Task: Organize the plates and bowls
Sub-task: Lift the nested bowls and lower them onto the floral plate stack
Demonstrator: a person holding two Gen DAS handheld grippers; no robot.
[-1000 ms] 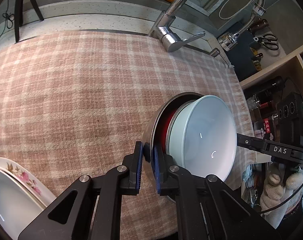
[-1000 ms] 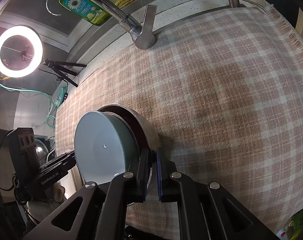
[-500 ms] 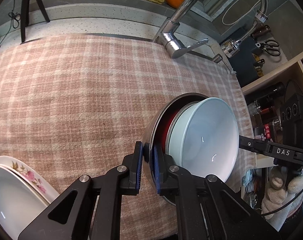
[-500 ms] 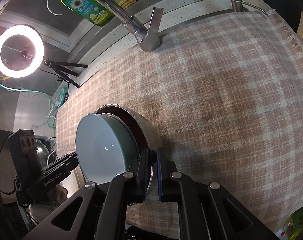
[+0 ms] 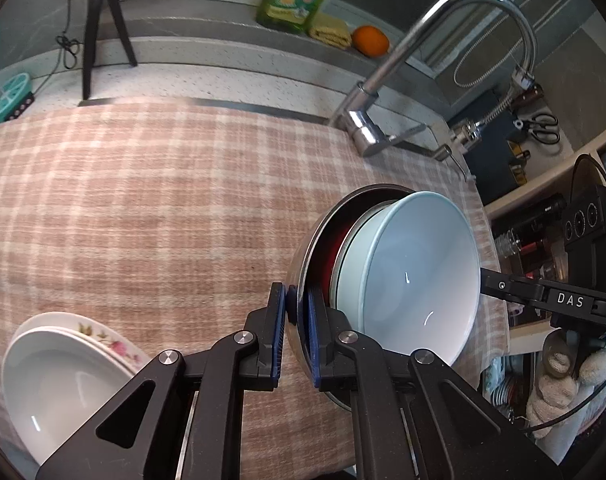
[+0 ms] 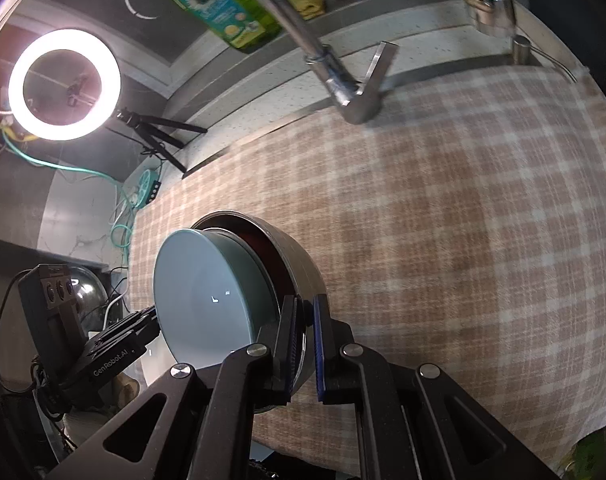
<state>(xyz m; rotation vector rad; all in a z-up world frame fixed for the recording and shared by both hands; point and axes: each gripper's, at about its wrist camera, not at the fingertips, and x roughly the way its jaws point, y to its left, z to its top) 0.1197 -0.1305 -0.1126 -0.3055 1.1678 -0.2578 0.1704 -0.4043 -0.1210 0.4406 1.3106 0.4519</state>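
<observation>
both grippers [image 5: 293,320] [image 6: 303,340] down-tilted, clamped on steel bowl [image 5: 303,276] rim

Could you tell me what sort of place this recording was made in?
Most likely a home kitchen, at the sink area: a chrome faucet rises behind the plaid cloth, a bottle of dish soap stands on the ledge, and scissors lie nearby.
</observation>
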